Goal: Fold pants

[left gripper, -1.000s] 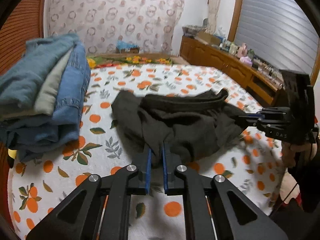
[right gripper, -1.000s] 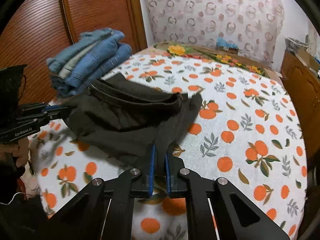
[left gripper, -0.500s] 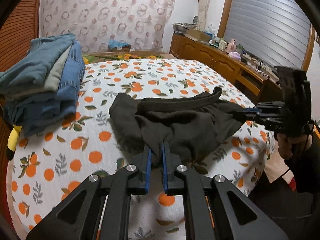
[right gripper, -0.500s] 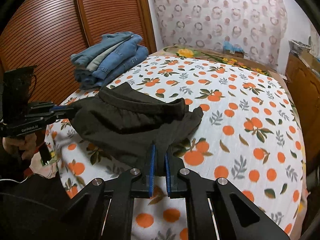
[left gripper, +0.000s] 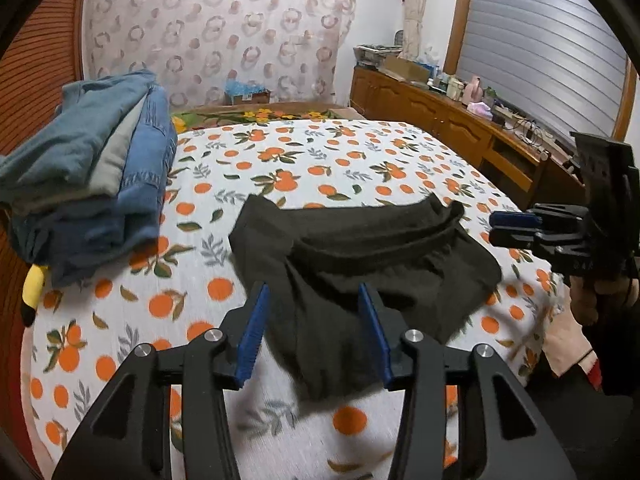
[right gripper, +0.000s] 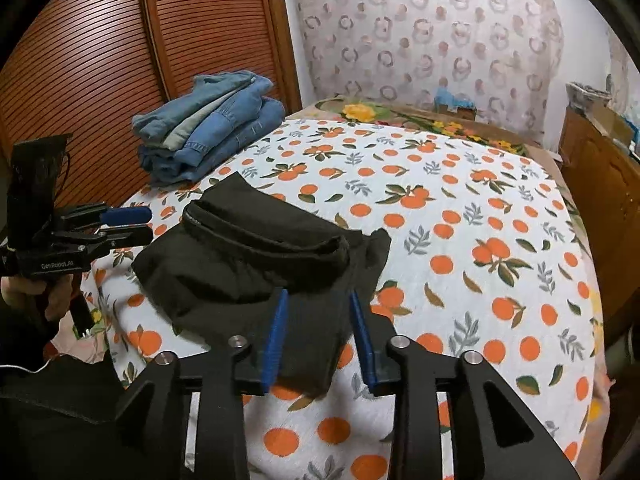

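Dark pants (left gripper: pixel 360 264) lie bunched on the orange-print bed sheet (left gripper: pixel 320 160), waistband toward the far side; they also show in the right wrist view (right gripper: pixel 256 264). My left gripper (left gripper: pixel 316 336) is open, its blue pads either side of the near cloth end, no longer clamping it. My right gripper (right gripper: pixel 320 336) is open too, over the other near end of the pants. Each gripper appears in the other's view: the right one (left gripper: pixel 516 226) at the bed's right edge, the left one (right gripper: pixel 128 224) at the left edge.
A stack of folded blue jeans (left gripper: pixel 88 176) sits at the bed's far left, also in the right wrist view (right gripper: pixel 208 128). A wooden cabinet (left gripper: pixel 460 128) with clutter runs along the right. A slatted wooden wardrobe (right gripper: pixel 100 60) stands behind the jeans.
Both grippers were shut on the pants and held them up; now both have opened and the pants have dropped onto the sheet. The grippers have pulled back a little.
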`<state>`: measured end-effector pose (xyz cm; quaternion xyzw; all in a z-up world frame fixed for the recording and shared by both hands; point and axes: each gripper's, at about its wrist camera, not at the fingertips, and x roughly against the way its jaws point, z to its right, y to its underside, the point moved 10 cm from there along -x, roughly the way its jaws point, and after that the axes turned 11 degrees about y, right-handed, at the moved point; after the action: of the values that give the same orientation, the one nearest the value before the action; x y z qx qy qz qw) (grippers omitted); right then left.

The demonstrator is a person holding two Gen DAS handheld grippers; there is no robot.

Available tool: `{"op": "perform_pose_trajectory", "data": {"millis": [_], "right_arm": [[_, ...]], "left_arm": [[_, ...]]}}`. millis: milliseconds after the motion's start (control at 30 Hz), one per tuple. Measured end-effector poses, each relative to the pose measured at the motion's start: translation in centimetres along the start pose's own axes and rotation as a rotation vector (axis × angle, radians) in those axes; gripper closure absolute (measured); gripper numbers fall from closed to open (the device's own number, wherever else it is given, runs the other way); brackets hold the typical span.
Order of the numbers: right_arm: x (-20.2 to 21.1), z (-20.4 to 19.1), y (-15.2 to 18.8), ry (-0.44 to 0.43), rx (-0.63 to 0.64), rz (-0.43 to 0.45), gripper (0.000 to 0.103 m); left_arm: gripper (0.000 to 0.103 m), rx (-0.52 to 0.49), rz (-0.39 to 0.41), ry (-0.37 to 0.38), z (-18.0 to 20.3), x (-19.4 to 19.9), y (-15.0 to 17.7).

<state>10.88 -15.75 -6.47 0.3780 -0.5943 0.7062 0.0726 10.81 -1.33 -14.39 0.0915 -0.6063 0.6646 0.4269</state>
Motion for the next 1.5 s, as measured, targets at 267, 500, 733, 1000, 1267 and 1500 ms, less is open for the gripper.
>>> {"op": "perform_pose_trajectory", "data": {"millis": [267, 500, 733, 1000, 1267, 1500], "right_arm": [[-3.4, 0.6, -1.0, 0.003, 0.017, -0.016, 0.066], [-5.6, 0.2, -1.6, -0.017, 0.044, -0.033, 0.066], [-5.0, 0.2, -2.5, -0.025, 0.032, 0.019, 0.098], [-3.9, 1.9, -3.8, 0.033, -0.04, 0.085, 0.102], [-5.1, 1.4, -3.3, 0.009, -0.055, 0.035, 0.099], [-6.5, 1.1, -3.0, 0.01, -0.042, -0.004, 0.074]], "left_arm": [[0.056, -0.017, -0.054, 0.047, 0.0, -3.8, -1.2], [0.081, -0.051, -0.071, 0.044, 0.1, -4.9, -1.5], [0.092, -0.068, 0.107, 0.089, 1.5, -1.0, -5.3], [0.092, -0.077, 0.06, 0.033, 0.1, -3.4, -6.9], [0.084, -0.031, -0.062, -0.021, -2.7, -6.4, -3.7], [0.056, -0.012, -0.042, -0.023, -3.0, -5.4, -3.8]]}}
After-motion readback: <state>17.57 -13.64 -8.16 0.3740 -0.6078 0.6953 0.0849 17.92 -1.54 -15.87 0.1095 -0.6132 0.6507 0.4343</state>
